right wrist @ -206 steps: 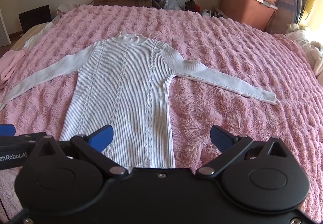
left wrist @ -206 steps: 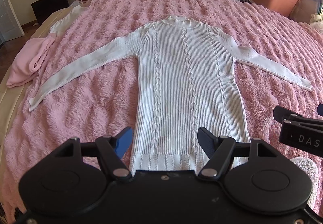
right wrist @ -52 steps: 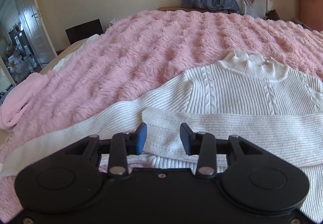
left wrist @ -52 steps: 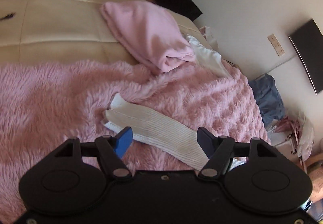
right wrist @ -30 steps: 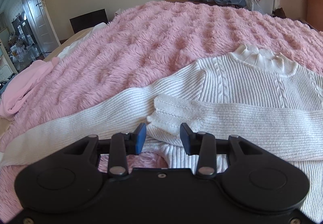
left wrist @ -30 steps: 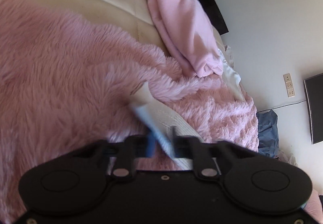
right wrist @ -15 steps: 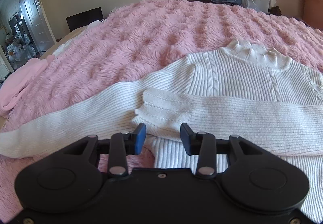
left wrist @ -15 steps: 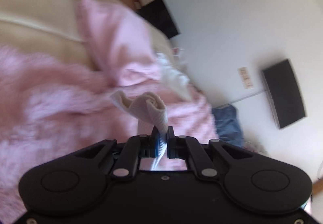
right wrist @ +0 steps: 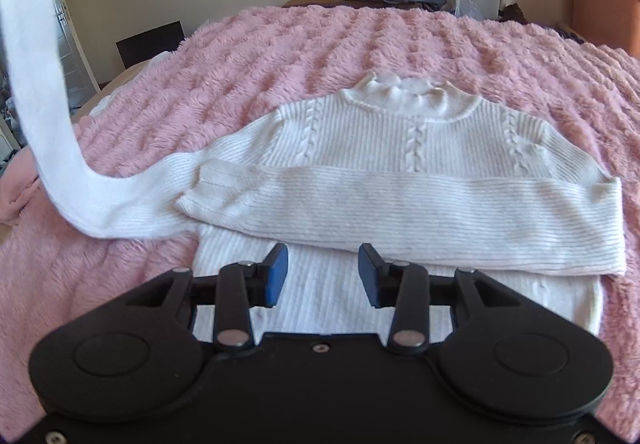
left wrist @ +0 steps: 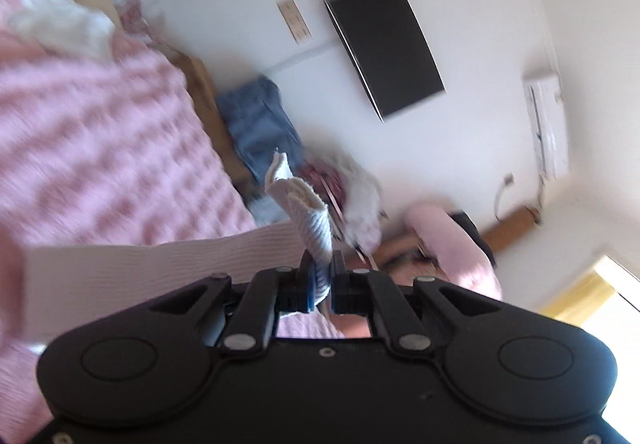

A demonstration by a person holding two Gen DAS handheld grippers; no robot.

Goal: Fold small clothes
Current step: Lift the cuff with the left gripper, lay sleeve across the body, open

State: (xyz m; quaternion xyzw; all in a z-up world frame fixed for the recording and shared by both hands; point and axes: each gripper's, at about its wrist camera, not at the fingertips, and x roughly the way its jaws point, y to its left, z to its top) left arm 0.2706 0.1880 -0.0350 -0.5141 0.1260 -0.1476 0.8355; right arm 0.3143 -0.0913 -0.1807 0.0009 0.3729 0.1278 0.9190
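I had the left gripper (left wrist: 321,281) up off the bed and aimed about level at the far wall, rolled enough that the room sat tilted in its view. Its jaws were clamped on the cuff end of the sweater's left sleeve (left wrist: 310,217); the cuff stuck out beyond the fingertips, curled over on itself. Behind the grip, the rest of that sleeve ran off to the gripper's left as a blurred white band over the pink blanket (left wrist: 100,131). Past the cuff I could see a dark screen (left wrist: 384,47) on the wall and a blue bag (left wrist: 260,123) below it.

My right gripper (right wrist: 322,276) pointed down at a slant over the sweater (right wrist: 400,147), jaws partly apart with nothing between them. Its fingertips hovered just above the ribbed body, a little short of the right sleeve (right wrist: 400,211). I could not tell whether they brushed the knit.

The sweater lay flat on the blanket directly ahead of the right gripper, its long axis running away from the tool, collar (right wrist: 412,93) at the far end. The right sleeve lay folded straight across the chest, crosswise to that axis, its cuff toward the gripper's left. The left sleeve, seen from this side, left the shoulder, dipped to the blanket at the gripper's left, then rose steeply toward the upper left corner of the view.
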